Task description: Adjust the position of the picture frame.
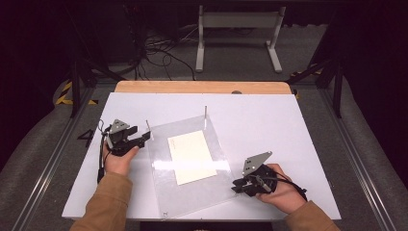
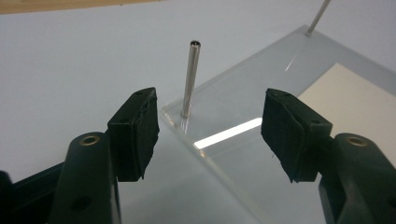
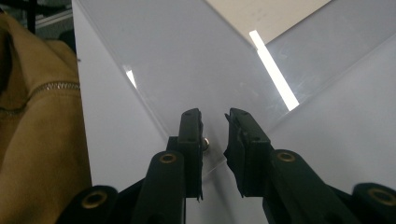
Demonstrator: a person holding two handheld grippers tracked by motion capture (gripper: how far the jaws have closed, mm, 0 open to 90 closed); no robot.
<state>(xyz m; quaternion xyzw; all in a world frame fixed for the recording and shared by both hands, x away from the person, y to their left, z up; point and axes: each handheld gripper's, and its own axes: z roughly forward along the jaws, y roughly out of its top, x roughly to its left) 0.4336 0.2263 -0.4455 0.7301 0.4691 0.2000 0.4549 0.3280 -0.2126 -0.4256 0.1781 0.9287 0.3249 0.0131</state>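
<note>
Two grippers work at my clear acrylic sheet [image 1: 187,187], which lies flat on the white table [image 1: 269,125]; my left gripper [image 2: 210,135] stands wide around its thin upright metal pin [image 2: 190,79], touching nothing. My right gripper [image 3: 215,140] gapes narrowly over the sheet's near corner, beside a small brass stud [image 3: 206,142], pads clear of it.

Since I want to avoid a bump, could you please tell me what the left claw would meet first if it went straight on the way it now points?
Most likely the thin metal pin standing upright at the near corner of the clear plastic sheet. The left claw is open and the pin sits just ahead between its jaws, though the depth is hard to judge.
</note>
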